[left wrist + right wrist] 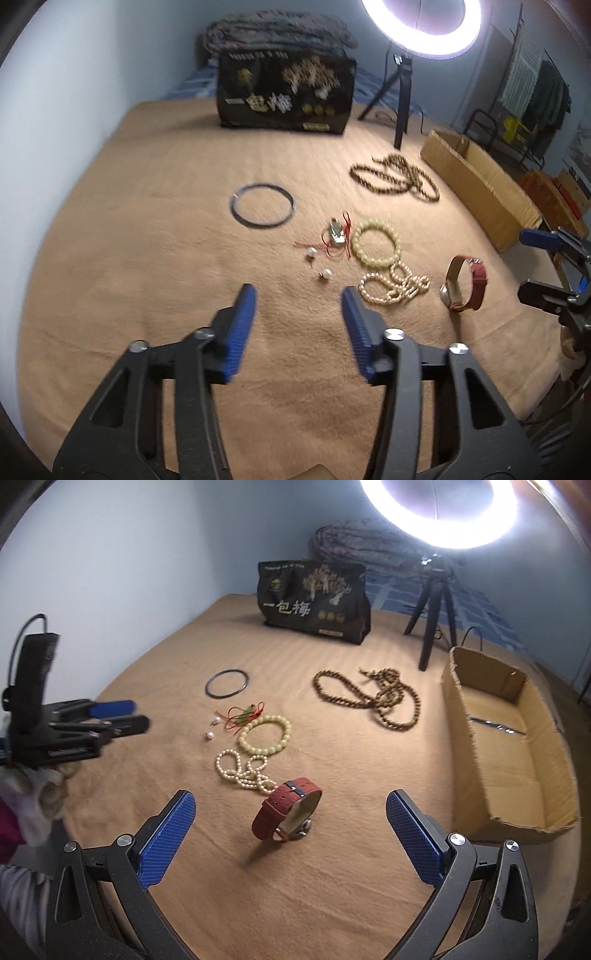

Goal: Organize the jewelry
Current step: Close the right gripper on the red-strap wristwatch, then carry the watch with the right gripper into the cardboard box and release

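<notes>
On the tan blanket lie a red-strap watch (288, 812) (465, 284), a pearl necklace (240, 771) (391, 290), a pale green bead bracelet (286, 734) (354, 242), a red-cord charm (245, 712), two loose pearls (325, 274), a dark bangle (207, 686) and a long brown bead string (369, 698). My right gripper (291, 797) is wide open just above the blanket, with the watch standing on edge ahead between its blue pads, untouched. My left gripper (298, 293) is partly open and empty, short of the loose pearls, left of the pearl necklace.
An open cardboard box (498, 768) lies at the right edge of the blanket. A black printed bag (314, 602) stands at the back, with a ring light on a tripod (432, 620) beside it. A wall runs along the left.
</notes>
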Demonstrator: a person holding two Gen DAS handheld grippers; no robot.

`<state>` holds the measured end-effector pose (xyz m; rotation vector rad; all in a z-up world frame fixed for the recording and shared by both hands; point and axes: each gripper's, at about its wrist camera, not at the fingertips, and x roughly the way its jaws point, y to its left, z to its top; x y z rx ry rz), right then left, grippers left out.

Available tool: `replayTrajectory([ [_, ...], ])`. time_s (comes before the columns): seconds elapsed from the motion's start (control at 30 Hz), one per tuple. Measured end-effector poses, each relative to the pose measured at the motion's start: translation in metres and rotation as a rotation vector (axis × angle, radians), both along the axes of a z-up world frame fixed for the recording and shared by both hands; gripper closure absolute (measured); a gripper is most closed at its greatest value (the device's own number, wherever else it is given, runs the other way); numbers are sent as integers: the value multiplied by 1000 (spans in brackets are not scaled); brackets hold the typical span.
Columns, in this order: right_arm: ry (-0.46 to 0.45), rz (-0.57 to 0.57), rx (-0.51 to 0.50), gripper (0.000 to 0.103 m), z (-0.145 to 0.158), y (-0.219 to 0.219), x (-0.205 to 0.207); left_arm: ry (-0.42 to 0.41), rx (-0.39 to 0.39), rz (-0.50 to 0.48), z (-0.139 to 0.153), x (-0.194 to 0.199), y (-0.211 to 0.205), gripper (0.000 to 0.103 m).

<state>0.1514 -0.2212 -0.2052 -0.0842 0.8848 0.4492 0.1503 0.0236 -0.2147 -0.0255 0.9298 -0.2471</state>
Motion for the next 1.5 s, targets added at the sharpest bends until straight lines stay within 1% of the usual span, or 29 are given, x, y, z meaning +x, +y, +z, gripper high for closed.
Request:
replayTrajectory([
  [0.07,8,6,7,2,-4,2,2,9,-3,-23,-12,7,-5,57],
  [0.17,19,3,38,7,-13,3,4,14,-16,-48,-25,15,-11,59],
  [0.2,19,-2,52,8,-15,4,4,16,-17,-55,-29,18,-14,61],
  [0.27,17,-9,67,14,-19,5,5,22,-15,-67,-37,23,-19,73],
  [0.3,21,-13,75,17,-21,6,5,23,-20,-66,-40,26,-21,74],
  [0.37,25,-14,87,18,-24,10,5,23,-30,-57,-43,32,-22,75],
  [0.43,19,-13,79,20,-27,14,5,20,-35,-47,-45,36,-23,75],
  [0.47,13,-8,70,22,-28,17,5,18,-34,-44,-46,38,-23,75],
  [0.5,10,-2,66,27,-28,19,5,15,-31,-42,-46,39,-23,75],
  [0.7,-9,18,18,28,-32,30,8,10,-18,-54,-49,43,-28,75],
  [0.77,-13,10,2,29,-34,32,10,10,-17,-59,-50,44,-30,79],
  [0.83,-13,6,-7,34,-34,34,12,11,-13,-62,-51,44,-33,79],
  [0.9,-15,3,-19,36,-34,35,13,12,-11,-63,-52,46,-33,80],
  [0.93,-17,3,-27,38,-34,37,13,12,-10,-61,-53,46,-34,84],
  [0.97,-21,3,-41,41,-35,38,14,12,-8,-58,-53,46,-33,86],
  [1.03,-20,2,-71,57,-36,40,14,11,-7,-58,-54,46,-34,86],
  [1.07,-15,1,-77,61,-37,40,14,9,-5,-58,-54,45,-34,86],
  [1.13,1,-4,-77,75,-39,38,15,10,-4,-59,-54,46,-33,86],
  [1.2,18,-13,-64,81,-42,33,15,7,-2,-59,-54,46,-33,86],
  [1.33,33,-37,-13,82,-44,20,13,6,-4,-60,-54,46,-33,86],
  [1.5,31,-51,9,83,-42,13,11,-4,-4,-57,-51,43,-33,86],
])
